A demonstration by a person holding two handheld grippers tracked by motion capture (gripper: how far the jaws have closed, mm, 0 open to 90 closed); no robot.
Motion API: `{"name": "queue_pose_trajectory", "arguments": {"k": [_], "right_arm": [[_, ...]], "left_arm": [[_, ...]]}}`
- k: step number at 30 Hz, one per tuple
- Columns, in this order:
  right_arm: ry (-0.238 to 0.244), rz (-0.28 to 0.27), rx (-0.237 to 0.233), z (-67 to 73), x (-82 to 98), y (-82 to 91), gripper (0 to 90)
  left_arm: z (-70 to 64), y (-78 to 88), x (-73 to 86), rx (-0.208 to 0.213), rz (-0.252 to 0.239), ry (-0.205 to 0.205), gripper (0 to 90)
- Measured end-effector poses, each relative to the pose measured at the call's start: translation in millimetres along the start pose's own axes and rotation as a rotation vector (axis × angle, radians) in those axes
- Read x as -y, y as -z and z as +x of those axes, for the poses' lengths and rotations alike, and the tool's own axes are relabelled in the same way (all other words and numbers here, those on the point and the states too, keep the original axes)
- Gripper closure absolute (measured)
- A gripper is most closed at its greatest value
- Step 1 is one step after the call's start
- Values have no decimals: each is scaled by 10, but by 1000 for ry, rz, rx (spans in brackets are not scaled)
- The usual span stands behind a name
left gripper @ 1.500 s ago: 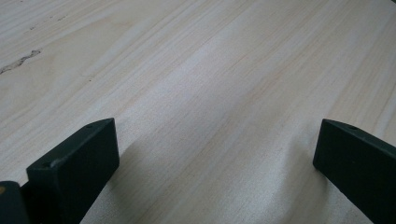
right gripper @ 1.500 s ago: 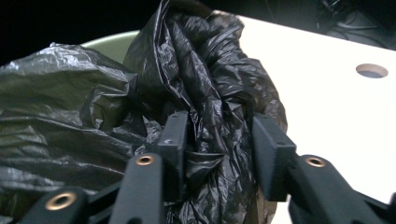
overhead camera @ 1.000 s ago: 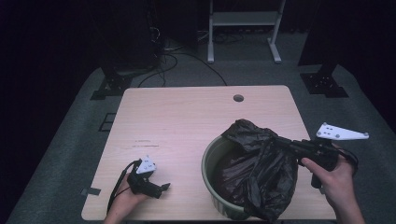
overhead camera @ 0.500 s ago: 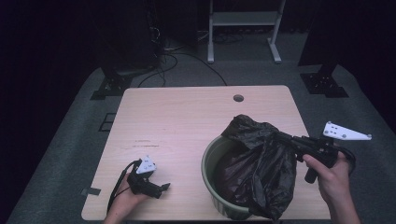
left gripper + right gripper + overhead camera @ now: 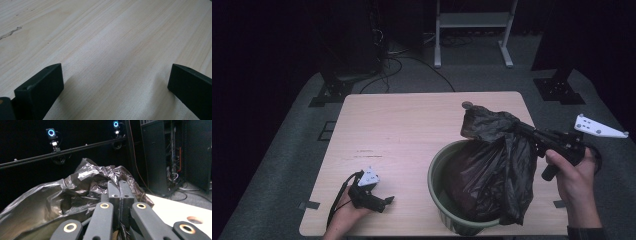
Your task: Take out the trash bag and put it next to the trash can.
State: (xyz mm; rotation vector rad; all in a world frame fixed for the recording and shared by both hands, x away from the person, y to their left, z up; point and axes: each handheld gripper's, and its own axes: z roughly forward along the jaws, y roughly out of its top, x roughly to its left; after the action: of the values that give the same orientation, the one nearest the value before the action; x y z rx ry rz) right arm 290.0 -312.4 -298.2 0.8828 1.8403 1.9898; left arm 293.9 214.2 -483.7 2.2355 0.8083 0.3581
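A black plastic bag [image 5: 497,165] lines a green round bin [image 5: 438,197] at the table's front right. My right gripper [image 5: 520,129] is shut on the bag's upper edge and holds it up above the bin's far right rim. In the right gripper view the jaws [image 5: 119,195] stand pressed together with crumpled black film [image 5: 82,182] bunched between and beyond them. My left gripper [image 5: 386,201] rests low on the table near the front left edge. In the left gripper view it is open [image 5: 116,80], with bare wood between its jaws.
The light wooden table [image 5: 412,130] has a small round hole [image 5: 467,105] at its far edge, just behind the bag. Dark floor, cables and a white stand [image 5: 472,30] lie beyond the table. Equipment racks [image 5: 175,155] stand past the right gripper.
My right gripper has risen and drawn back a little with the bag's edge, pulling the film taller above the bin. The left gripper has stayed put.
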Motion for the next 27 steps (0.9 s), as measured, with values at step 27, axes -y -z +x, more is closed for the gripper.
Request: {"name": "queue_pose_trajectory", "arguments": {"k": [27], "right_arm": [[118,-118,55,-75,-979,-146,900]], "left_arm": [[-10,4,4,1,1,3,0]]}}
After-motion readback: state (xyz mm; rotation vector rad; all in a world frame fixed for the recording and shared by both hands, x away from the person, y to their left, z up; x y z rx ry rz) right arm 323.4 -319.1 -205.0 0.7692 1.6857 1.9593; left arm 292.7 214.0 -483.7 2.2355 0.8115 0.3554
